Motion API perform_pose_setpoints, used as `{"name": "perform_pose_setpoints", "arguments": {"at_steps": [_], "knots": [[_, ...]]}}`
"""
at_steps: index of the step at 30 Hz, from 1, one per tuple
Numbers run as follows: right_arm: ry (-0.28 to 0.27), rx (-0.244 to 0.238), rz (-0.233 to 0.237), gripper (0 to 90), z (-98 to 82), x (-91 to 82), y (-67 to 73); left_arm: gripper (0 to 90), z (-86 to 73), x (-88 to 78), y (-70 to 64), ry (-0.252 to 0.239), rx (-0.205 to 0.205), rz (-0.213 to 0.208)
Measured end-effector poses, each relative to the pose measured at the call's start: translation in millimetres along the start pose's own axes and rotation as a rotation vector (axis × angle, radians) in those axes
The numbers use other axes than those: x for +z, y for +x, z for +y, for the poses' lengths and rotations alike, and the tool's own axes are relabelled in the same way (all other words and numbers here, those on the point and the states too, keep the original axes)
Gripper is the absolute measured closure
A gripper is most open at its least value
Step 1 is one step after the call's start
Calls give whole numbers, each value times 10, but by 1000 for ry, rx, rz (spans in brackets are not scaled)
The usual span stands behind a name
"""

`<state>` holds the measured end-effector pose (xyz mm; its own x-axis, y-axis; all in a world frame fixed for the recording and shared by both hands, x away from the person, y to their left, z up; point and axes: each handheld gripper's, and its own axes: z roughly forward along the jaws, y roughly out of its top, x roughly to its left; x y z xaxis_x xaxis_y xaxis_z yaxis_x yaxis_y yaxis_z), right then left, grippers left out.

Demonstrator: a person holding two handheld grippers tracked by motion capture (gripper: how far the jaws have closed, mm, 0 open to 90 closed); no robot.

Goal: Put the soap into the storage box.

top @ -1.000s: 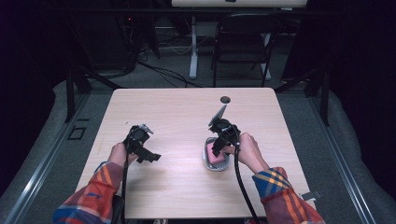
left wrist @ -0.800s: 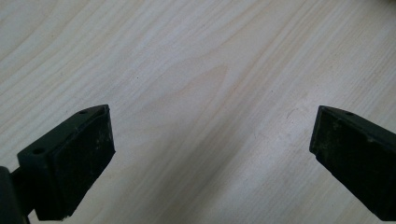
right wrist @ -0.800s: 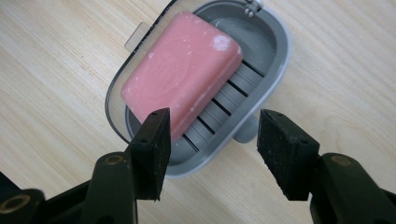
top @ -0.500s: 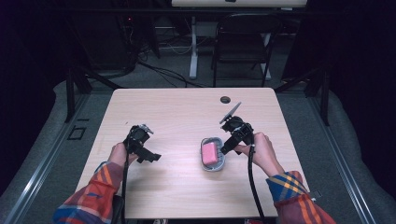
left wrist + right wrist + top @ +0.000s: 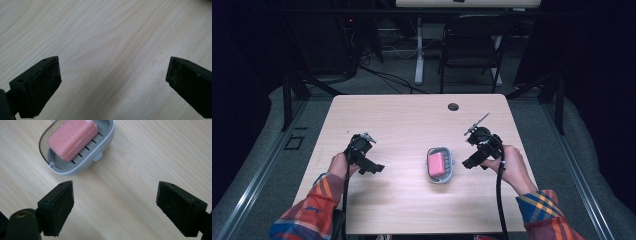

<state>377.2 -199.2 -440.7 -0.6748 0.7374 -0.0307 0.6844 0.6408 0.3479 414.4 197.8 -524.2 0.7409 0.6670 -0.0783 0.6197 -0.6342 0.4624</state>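
Note:
A pink bar of soap lies in a grey slotted soap dish near the middle of the wooden table. My right gripper is held to the right of the dish, apart from it, its jaws wide open with nothing between them. My left gripper hovers over bare wood at the table's left, also wide open and empty.
A small dark round hole sits near the table's far edge. Behind the table stand a black chair and a desk leg with cables on the floor. Metal rails run along both sides.
My right gripper has let go of the soap, now lying in the dish, and has drawn away to the right. The left gripper has stayed in place.

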Motion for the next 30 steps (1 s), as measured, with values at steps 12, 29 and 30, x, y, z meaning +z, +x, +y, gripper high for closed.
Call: {"name": "perform_pose_setpoints", "arguments": {"at_steps": [12, 29, 30], "knots": [[-17, 44, -42, 36, -424, -35, -202, 0, 1, 2, -4, 2, -1, 1], [40, 59, -115, 18, -1210, 367, -323, 0, -7, 46, 3, 24, -2, 0], [34, 71, -101, 15, -1242, 432, -308, 0, -7, 46, 3, 24, -2, 0]]}}
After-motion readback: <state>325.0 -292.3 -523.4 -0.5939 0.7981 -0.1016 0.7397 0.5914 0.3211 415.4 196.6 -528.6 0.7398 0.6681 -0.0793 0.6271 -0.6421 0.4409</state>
